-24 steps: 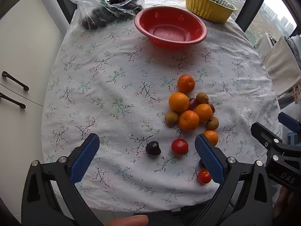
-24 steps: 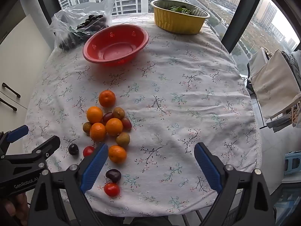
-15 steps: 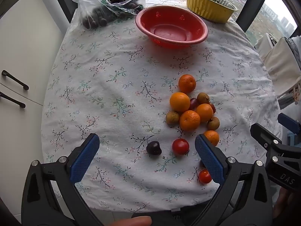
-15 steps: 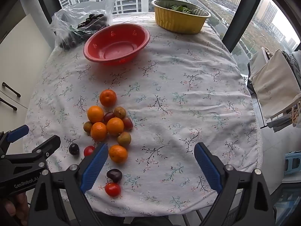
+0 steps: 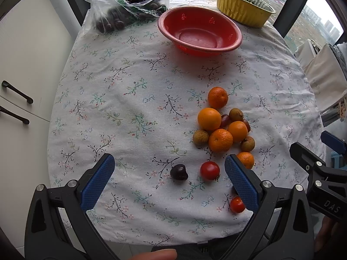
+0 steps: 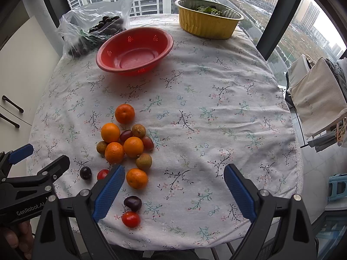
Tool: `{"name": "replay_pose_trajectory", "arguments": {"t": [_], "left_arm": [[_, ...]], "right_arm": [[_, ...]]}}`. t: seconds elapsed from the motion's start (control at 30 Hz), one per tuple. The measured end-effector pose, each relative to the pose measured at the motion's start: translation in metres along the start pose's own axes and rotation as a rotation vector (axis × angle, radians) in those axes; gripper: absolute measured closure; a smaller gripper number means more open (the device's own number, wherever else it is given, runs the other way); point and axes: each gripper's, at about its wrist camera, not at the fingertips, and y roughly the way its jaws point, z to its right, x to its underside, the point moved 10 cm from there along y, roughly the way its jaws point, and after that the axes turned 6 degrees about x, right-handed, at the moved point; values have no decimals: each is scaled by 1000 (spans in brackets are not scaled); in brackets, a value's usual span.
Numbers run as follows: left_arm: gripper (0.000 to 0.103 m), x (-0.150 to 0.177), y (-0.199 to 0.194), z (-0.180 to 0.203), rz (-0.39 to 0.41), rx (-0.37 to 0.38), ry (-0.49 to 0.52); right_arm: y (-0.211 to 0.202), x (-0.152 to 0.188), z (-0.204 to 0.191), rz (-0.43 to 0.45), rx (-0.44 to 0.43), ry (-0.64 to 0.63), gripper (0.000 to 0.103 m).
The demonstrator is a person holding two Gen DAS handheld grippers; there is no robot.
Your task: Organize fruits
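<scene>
left gripper (image 5: 169, 182) and right gripper (image 6: 174, 186) fingers spread wide, nothing grasped. loose cluster of small round orange, brown and red fruits (image 6: 128, 147) runs lengthwise toward the empty red plastic colander bowl (image 6: 134, 49).

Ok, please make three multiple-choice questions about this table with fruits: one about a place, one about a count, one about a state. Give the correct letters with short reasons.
1. Where does the round red plastic colander bowl stand?
A. at the far side of the table, beside the clear plastic bag of dark fruit
B. at the near edge, between the tongs
C. on the floor

2. How many orange mandarins lie on the flowered tablecloth?
A. two
B. five
C. eight

3. In what state is the red bowl?
A. full of mandarins
B. turned upside down
C. upright and empty

Answers:
1 A, it sits far from the fruit pile, with the bag to its left.
2 B, the right wrist view shows five orange ones in and around the pile.
3 C, its bare inner bottom is visible in both views.
</scene>
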Motion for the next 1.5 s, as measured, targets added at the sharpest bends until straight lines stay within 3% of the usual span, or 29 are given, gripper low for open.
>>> {"name": "replay_pose_trajectory", "arguments": {"t": [1.5], "left_arm": [[0, -4, 11, -13, -11, 1, -13]], "right_arm": [[8, -5, -8, -17, 2, -1, 8]]}}
